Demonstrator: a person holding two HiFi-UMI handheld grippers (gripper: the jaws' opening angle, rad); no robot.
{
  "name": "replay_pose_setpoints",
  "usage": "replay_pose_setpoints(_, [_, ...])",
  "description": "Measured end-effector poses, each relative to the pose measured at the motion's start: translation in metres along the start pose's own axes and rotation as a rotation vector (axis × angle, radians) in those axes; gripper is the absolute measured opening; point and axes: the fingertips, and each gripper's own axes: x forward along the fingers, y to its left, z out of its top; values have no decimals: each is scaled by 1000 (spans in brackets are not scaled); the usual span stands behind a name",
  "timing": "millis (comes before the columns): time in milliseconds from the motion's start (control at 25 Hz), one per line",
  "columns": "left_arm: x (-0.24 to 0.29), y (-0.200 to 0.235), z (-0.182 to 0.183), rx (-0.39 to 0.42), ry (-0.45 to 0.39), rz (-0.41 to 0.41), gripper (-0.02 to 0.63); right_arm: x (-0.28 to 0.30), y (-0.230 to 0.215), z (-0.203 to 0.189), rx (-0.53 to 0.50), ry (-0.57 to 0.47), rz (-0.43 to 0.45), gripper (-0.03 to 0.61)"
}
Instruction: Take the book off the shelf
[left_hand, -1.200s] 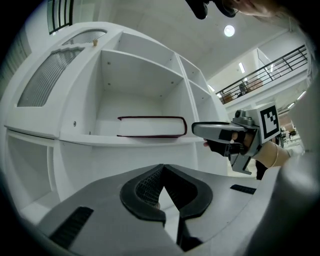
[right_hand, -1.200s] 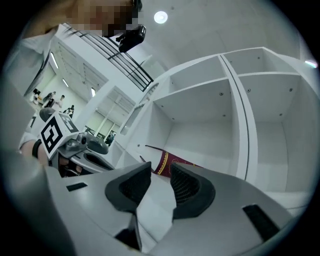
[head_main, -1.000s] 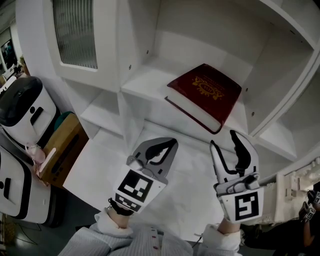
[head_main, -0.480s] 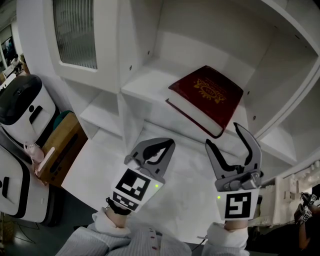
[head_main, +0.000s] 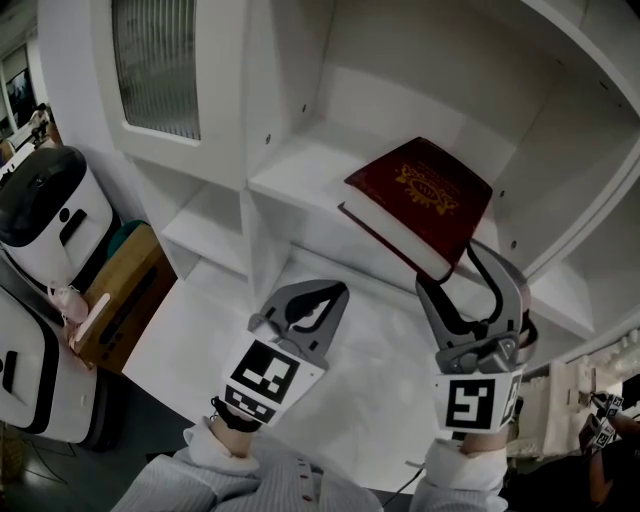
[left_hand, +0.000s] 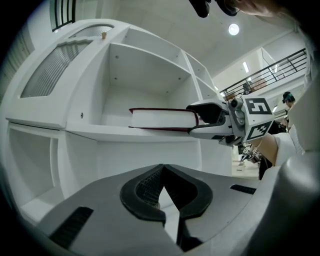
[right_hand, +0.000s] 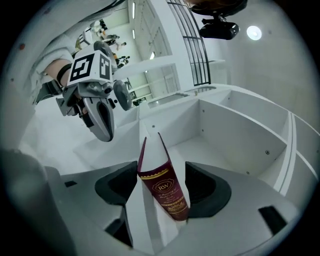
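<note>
A: Nearest in, the left gripper (left_hand: 162, 169) has its jaws pressed together with nothing in them. It hangs level over the white counter (head_main: 215, 325) under the shelf (head_main: 300, 175).

B: And the right gripper (head_main: 455, 272)?

A: Its jaws have just been opening and stand wide apart, straddling the near corner of the book (head_main: 420, 195). The spine sits between the pads (right_hand: 206, 186), and there's a gap on one side, so no clamp.

B: So where's the book lying?

A: It's flat on the shelf, in the open compartment, turned askew. That near corner juts past the front edge.

B: Any room to move?

A: There's plenty of height above the cover. The compartment's right wall (head_main: 560, 150) runs close by the book's far corner, and there's open board to its left.

B: What do the views add?

A: The left gripper view has it side-on: a pale page block between dark red covers, with the right gripper at its end. Only the right gripper view shows the gilt "RW" on the spine. From the head view you get a gold emblem on the cover and, further left, a ribbed-glass door (head_main: 155, 65).
</note>
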Motion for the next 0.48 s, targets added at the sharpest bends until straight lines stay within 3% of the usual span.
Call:
replay_pose_setpoints(200, [0, 5, -3, -16, -1, 9, 9, 10, 5, 2, -99, -9, 45, 253])
replay_pose_setpoints(480, [0, 11, -7, -28, -1, 18, 9, 25, 6, -1, -113, -19, 73, 253])
